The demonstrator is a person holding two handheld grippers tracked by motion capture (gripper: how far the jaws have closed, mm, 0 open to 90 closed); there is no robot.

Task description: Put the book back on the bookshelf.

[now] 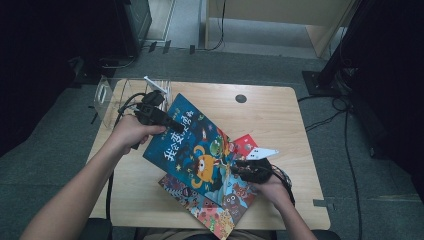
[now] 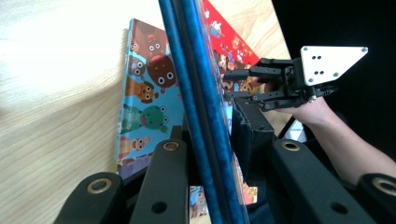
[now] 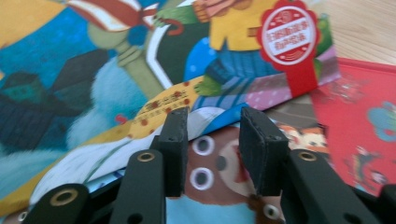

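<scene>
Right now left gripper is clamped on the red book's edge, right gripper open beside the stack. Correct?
Not quite. The left gripper is clamped on the blue book, not the red book, as the left gripper view shows. The right gripper is open.

Both grippers are black: the left gripper [image 1: 167, 122] trails a black cable behind its fingers, and the right gripper [image 2: 229, 85] carries a pale three-cornered plate with small screw holes. Brass-coloured rivets sit below the black padded fingers [image 3: 175, 135]. Forearms are bare, sleeveless.
</scene>
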